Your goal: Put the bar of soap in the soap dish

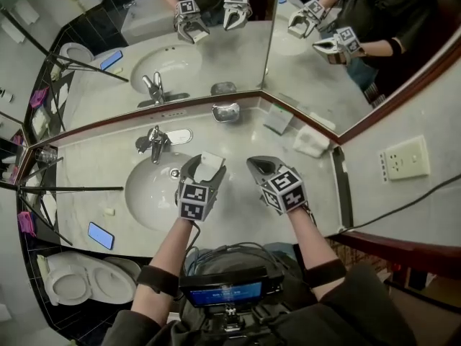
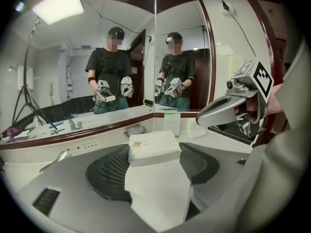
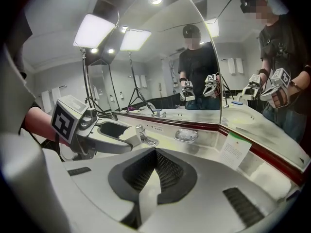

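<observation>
The bar of soap (image 1: 209, 166) is a white boxed bar with a small printed logo. My left gripper (image 1: 204, 167) is shut on it, above the counter just right of the basin. In the left gripper view the soap (image 2: 153, 148) sits crosswise between the dark pads (image 2: 111, 168) of my left gripper (image 2: 155, 153). The soap dish (image 1: 225, 112), a small clear oval, stands at the back of the counter under the mirror, and shows as the soap dish (image 2: 134, 130) beyond the box. My right gripper (image 1: 254, 165) hangs beside the left, shut and empty. Its jaws meet in the right gripper view (image 3: 155, 150), facing the dish (image 3: 186, 135).
A chrome faucet (image 1: 155, 143) stands behind the round basin (image 1: 144, 197). A folded card (image 1: 277, 119) and a white towel (image 1: 311, 141) lie right of the dish. A phone (image 1: 101, 234) rests on the counter's front left. Mirrors close off the back and right.
</observation>
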Tool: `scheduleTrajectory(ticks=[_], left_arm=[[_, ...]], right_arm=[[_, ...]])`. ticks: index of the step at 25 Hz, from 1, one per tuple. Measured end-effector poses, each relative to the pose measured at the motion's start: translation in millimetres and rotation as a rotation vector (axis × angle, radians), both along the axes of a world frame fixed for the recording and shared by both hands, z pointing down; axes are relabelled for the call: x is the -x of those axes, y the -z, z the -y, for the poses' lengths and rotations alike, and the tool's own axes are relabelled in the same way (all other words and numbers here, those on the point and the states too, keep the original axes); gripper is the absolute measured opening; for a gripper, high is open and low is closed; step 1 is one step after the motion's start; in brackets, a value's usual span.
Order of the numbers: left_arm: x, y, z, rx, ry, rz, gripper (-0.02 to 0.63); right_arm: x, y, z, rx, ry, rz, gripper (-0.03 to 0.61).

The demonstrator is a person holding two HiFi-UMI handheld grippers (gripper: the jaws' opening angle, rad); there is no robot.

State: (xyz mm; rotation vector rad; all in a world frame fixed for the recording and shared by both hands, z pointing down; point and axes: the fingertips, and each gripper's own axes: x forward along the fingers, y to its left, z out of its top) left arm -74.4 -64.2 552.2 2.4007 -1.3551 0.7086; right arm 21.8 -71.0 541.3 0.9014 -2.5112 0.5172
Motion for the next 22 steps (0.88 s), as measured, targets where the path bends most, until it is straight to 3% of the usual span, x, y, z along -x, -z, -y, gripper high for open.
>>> scheduleTrajectory(ticks=[8, 12, 22], left_arm=[[-50, -51, 12, 0.063, -0.097, 0.039, 0.324], [-70, -85, 19, 0.142, -0.138, 0.072, 0.324], [-85, -164, 28, 0.271, -0.193, 0.173, 0.324]], right_arm=[[-23, -14, -4, 0.03, -0.03, -0.021, 0.018], [-38, -26, -2, 0.061, -0.056, -0.03, 0.018], [-58, -58, 5, 0.135, -0.095, -0.048, 0.018]])
